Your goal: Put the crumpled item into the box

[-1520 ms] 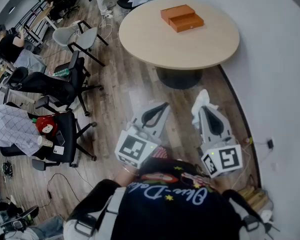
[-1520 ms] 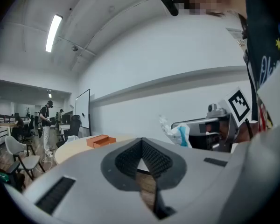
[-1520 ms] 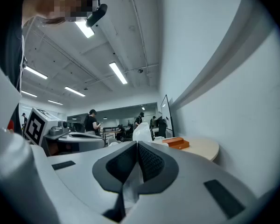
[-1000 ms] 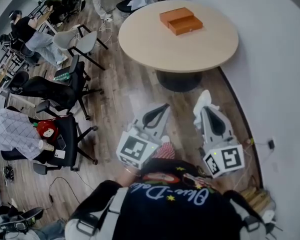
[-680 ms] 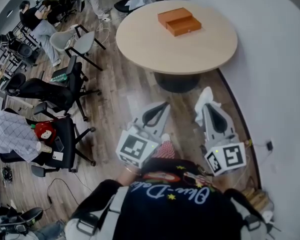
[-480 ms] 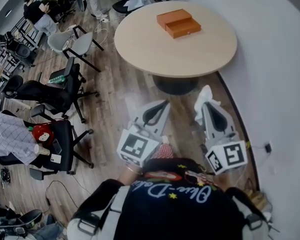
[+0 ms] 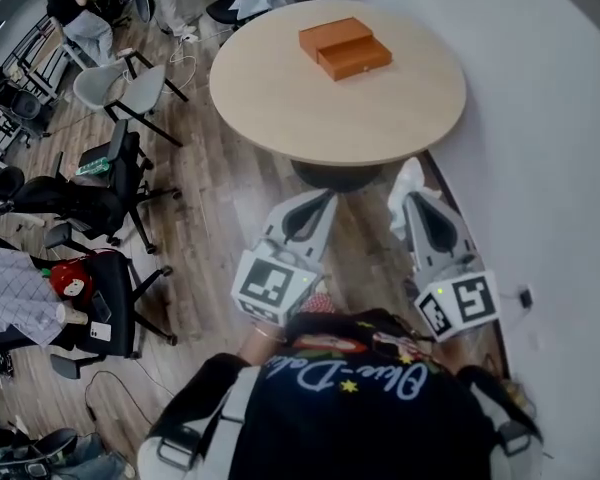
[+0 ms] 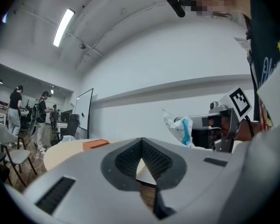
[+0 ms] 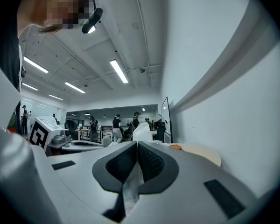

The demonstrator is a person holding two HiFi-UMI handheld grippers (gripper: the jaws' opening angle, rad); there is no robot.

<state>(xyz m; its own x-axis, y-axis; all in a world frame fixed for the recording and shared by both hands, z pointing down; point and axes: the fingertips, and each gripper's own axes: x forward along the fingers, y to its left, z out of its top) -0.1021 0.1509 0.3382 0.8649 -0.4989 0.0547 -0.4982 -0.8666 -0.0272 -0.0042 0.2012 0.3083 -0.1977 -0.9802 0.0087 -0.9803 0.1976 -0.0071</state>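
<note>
An orange box [image 7: 345,48] lies on the far part of a round beige table [image 7: 310,108]. My right gripper [image 7: 412,200] is shut on the crumpled white item [image 7: 407,182], which sticks out past its tips just short of the table's near edge. The left gripper [image 7: 325,196] is held beside it, shut and holding nothing. In the left gripper view the crumpled item [image 8: 179,127] shows a blue patch, and the box [image 8: 95,144] lies beyond the left gripper [image 8: 141,140]. In the right gripper view the item [image 9: 141,132] runs between the jaws of the right gripper [image 9: 137,143].
The table's dark pedestal [image 7: 342,175] stands just ahead of the grippers. A white wall [image 7: 540,118] runs close along the right. Office chairs [image 7: 105,203] and a grey chair [image 7: 130,83] stand to the left on the wooden floor. People are at desks far left.
Both grippers and the view have moved forward, closer to the table's near edge. The right gripper still holds the crumpled item; the left stays shut.
</note>
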